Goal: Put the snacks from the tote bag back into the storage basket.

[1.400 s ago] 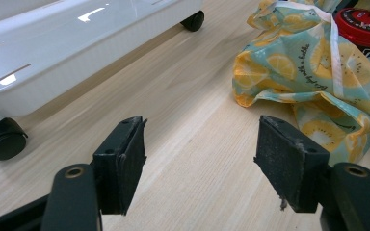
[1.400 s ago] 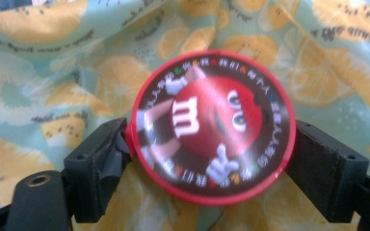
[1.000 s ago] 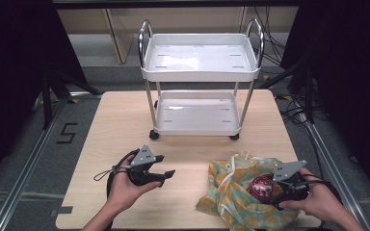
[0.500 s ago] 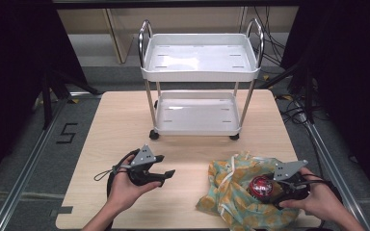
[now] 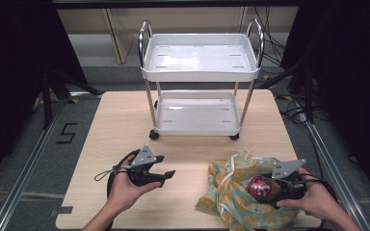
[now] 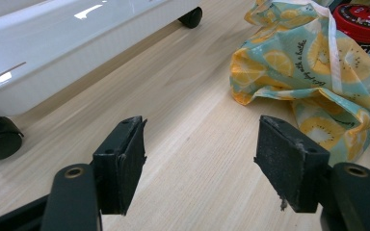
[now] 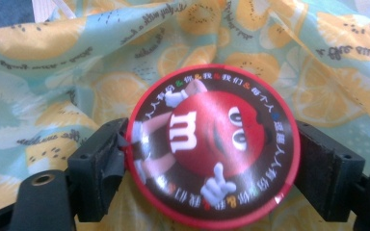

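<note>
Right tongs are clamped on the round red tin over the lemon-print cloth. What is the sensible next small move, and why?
Probably lift the red tin straight up off the cloth. The right tongs already squeeze its rim from both sides, the left tongs sit open and idle, and the white cart behind has bare shelves.

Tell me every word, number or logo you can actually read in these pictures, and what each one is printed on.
"m": white letter on the red character on the round red-rimmed tin, held between the right gripper's fingers.
"5": dark mark on the grey floor left of the table.
Ring of small Chinese characters around the tin's lid: too blurred to read with certainty.
Cursive script on the lemon-print cloth: too small to read.
</note>
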A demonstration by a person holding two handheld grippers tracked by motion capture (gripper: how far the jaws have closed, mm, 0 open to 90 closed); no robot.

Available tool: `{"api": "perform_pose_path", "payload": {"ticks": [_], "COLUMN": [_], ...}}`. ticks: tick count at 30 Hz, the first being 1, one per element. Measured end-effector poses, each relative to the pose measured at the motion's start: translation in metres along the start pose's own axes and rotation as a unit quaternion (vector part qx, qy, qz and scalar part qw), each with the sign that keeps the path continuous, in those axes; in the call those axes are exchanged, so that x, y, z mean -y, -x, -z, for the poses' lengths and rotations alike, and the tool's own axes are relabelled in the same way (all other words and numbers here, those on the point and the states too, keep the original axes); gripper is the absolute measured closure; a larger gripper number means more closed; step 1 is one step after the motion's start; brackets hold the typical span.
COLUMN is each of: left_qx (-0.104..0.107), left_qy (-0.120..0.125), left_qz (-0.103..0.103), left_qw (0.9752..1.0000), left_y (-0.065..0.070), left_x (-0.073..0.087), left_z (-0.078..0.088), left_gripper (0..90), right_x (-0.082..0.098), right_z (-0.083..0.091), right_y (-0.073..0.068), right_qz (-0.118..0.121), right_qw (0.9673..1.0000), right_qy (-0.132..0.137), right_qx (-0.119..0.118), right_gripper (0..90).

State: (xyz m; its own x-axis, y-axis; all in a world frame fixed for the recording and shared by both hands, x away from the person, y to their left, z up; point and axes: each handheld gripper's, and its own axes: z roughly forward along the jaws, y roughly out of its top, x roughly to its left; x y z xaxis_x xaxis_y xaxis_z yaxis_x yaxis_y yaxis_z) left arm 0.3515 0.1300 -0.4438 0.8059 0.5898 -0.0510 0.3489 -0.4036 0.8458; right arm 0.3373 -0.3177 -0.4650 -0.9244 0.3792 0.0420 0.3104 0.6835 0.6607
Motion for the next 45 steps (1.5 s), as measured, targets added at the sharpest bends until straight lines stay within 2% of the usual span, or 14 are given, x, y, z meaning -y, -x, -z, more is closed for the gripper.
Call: {"api": "perform_pose_path", "payload": {"ticks": [4, 8, 11, 12, 14, 15, 16, 18, 19, 34, 35, 39, 40, 45], "left_qx": [-0.003, 0.002, 0.003, 0.0, -0.001, -0.001, 0.004, 0.003, 0.003, -0.002, -0.003, -0.002, -0.003, -0.001], "left_qy": [0.001, -0.002, -0.002, -0.002, 0.001, 0.001, 0.001, 0.004, 0.005, 0.0, 0.002, -0.001, -0.001, 0.0], "left_qz": [-0.001, 0.0, 0.0, -0.001, 0.0, 0.001, 0.003, 0.004, 0.004, -0.002, 0.015, 0.002, 0.012, 0.011], "left_qw": [1.0, 1.0, 1.0, 1.0, 1.0, 1.0, 1.0, 1.0, 1.0, 1.0, 0.9999, 1.0, 0.9999, 0.9999], "left_y": [0.0, 0.0, 0.0, 0.0, 0.0, 0.0, 0.0, 0.0, 0.0, 0.0, 0.002, 0.0, 0.001, 0.0], "left_x": [0.001, 0.0, 0.0, 0.0, 0.001, 0.001, 0.0, 0.0, 0.001, 0.001, 0.002, 0.001, 0.001, 0.001], "left_z": [-0.001, 0.0, 0.0, 0.0, -0.001, -0.001, -0.001, -0.001, -0.001, -0.001, -0.001, -0.001, -0.001, -0.001], "left_gripper": [33.6, 33.6, 33.6, 33.6, 33.6, 33.6, 33.6, 33.6, 33.6, 33.6, 33.6, 33.6, 33.6, 33.6], "right_x": [0.003, 0.006, 0.009, 0.01, 0.012, 0.012, 0.013, 0.014, 0.015, 0.016, 0.015, 0.014, 0.014, 0.009], "right_z": [-0.004, -0.005, -0.007, -0.007, -0.008, -0.008, -0.008, -0.008, -0.008, -0.007, -0.007, -0.008, -0.007, -0.003], "right_y": [-0.001, -0.003, -0.001, -0.003, 0.001, 0.001, -0.001, 0.0, -0.003, -0.002, -0.002, -0.002, -0.002, -0.002], "right_qz": [-0.018, -0.018, -0.002, -0.016, 0.01, 0.009, -0.01, -0.001, -0.019, 0.008, 0.008, 0.013, 0.013, 0.02], "right_qw": [0.9998, 0.9998, 1.0, 0.9999, 0.9999, 0.9999, 0.9999, 1.0, 0.9998, 0.9999, 0.9999, 0.9998, 0.9998, 0.9997], "right_qy": [0.0, 0.002, 0.008, 0.006, 0.011, 0.012, 0.007, 0.007, 0.007, 0.001, -0.001, 0.004, 0.0, 0.009], "right_qx": [-0.008, -0.003, 0.0, -0.001, 0.001, 0.001, 0.002, 0.005, 0.0, 0.008, 0.009, 0.011, 0.012, 0.012], "right_gripper": [20.5, 20.2, 20.2, 20.6, 20.7, 20.7, 20.9, 21.4, 21.6, 25.9, 26.0, 26.2, 26.2, 26.2]}}
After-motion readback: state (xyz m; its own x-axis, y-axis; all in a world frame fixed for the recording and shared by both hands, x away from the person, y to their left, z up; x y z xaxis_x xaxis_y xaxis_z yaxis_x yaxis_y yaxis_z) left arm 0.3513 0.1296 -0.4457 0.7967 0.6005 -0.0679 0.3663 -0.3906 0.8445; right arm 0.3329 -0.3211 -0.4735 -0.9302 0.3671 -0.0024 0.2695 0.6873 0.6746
